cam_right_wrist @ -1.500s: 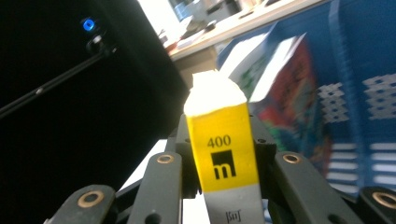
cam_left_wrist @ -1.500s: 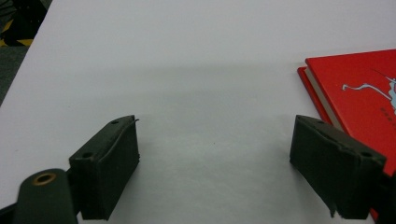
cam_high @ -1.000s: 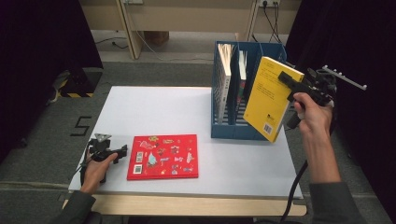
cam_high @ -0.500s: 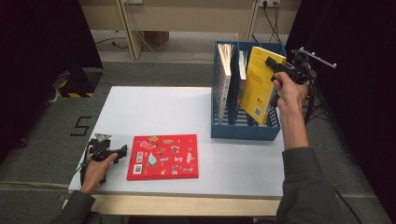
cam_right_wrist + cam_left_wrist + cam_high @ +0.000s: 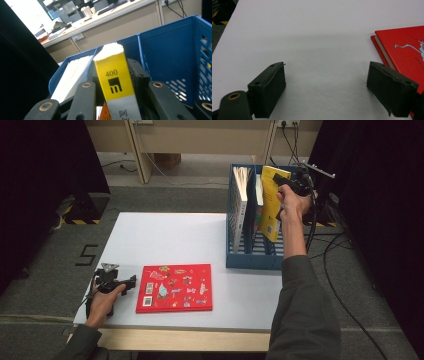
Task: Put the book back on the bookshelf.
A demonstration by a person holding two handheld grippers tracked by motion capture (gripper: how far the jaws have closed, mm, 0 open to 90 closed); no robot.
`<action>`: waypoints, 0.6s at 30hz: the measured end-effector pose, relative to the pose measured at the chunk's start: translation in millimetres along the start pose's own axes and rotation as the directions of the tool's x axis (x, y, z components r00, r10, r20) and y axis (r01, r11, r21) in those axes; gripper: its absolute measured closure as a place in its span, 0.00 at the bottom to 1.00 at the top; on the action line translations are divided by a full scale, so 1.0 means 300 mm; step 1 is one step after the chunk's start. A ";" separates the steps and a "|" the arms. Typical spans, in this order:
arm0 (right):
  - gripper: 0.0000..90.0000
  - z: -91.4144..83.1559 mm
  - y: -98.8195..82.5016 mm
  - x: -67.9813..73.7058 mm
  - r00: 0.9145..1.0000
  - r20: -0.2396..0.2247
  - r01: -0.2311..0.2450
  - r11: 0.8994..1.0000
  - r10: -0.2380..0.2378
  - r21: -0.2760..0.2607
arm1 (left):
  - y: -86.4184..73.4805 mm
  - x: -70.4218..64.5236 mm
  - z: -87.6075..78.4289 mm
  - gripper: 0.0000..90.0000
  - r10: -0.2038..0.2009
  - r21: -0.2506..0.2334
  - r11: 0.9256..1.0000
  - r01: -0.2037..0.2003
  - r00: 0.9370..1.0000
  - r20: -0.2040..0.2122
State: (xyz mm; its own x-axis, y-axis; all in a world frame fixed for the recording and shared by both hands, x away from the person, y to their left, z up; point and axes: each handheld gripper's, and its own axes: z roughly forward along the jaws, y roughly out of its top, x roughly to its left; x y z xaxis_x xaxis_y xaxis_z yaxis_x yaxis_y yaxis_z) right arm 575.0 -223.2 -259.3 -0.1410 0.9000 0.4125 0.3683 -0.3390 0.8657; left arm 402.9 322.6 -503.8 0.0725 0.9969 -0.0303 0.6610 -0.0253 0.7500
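My right gripper (image 5: 281,181) is shut on the top of a yellow book (image 5: 270,205), which hangs upright with its lower part inside the blue slotted file box (image 5: 252,261) at the table's far right. The right gripper view looks along the book's yellow spine (image 5: 113,75), pinched between the two black jaws, with the box's blue wall (image 5: 170,55) behind it. A red hardcover book (image 5: 175,287) lies flat near the table's front. My left gripper (image 5: 131,282) rests on the table just left of it, open, with bare tabletop between its jaws (image 5: 327,92) and the red book's corner (image 5: 404,45) beside the right one.
Two other books (image 5: 241,200) stand upright in the box's left slots, their white pages (image 5: 72,72) beside the yellow spine. The white table (image 5: 170,235) stretches between the red book and the box. Cables (image 5: 320,235) trail down past the table's right edge.
My right hand has carried the yellow book leftward from beside the box's right wall to inside the box, now more upright. The left hand and the red book have stayed put.
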 end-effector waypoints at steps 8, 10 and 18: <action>0.78 0.062 -0.035 -0.022 1.000 0.005 -0.017 1.000 0.017 0.024 | 0.000 0.000 0.000 0.16 0.002 -0.001 1.000 -0.002 1.000 -0.001; 0.77 0.072 -0.048 -0.031 1.000 0.012 -0.027 0.999 0.027 0.032 | -0.001 0.000 0.000 0.16 0.002 -0.003 1.000 -0.002 1.000 -0.001; 0.76 0.102 -0.116 -0.060 0.999 0.030 -0.035 0.997 0.033 0.070 | 0.000 -0.001 0.000 0.16 0.005 -0.002 1.000 -0.005 1.000 -0.002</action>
State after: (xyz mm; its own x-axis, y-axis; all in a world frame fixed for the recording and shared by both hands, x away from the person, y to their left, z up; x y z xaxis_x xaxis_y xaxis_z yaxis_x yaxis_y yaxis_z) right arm 592.8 -219.2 -305.6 -0.1011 0.8962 0.4319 0.4362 -0.3502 0.8289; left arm 402.7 322.3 -503.9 0.0740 0.9969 -0.0253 0.6591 -0.0298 0.7514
